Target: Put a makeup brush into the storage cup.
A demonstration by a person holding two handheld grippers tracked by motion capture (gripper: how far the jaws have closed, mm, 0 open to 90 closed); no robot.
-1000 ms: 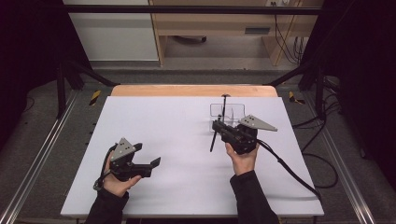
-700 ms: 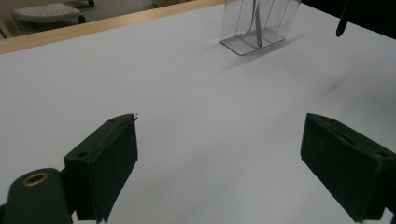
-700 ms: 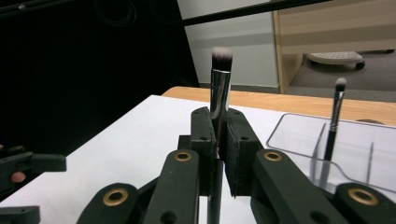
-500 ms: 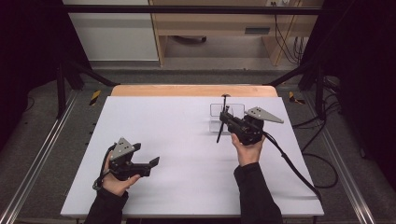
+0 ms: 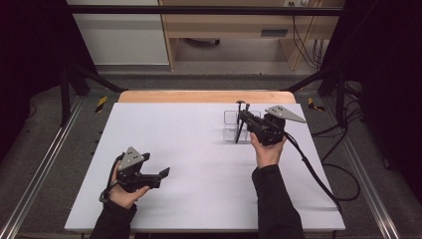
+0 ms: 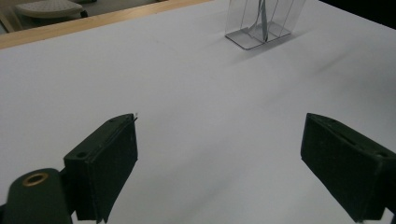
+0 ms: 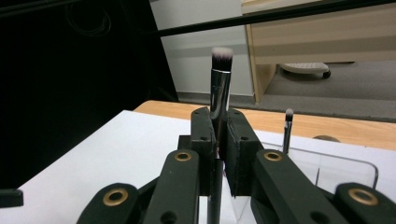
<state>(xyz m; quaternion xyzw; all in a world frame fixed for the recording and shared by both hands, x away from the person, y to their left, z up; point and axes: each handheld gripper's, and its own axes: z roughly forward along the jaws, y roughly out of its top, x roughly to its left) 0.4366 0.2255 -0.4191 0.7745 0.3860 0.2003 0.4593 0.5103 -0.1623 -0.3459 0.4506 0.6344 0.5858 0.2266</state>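
White table (image 5: 199, 149); organizer (image 5: 234, 125) holds brush (image 7: 286, 128).

I have two claws: my left claw (image 5: 164, 172), with nothing between its jaws, and my right claw (image 7: 219, 140), closed around one makeup brush (image 7: 219, 88). A second, smaller makeup brush (image 7: 287, 128) stands in one clear acrylic organizer (image 5: 234, 125). One white bench (image 5: 189, 149) carries everything. Two brushes in total.

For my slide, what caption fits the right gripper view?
Right gripper shut on an upright makeup brush, clear holder behind.
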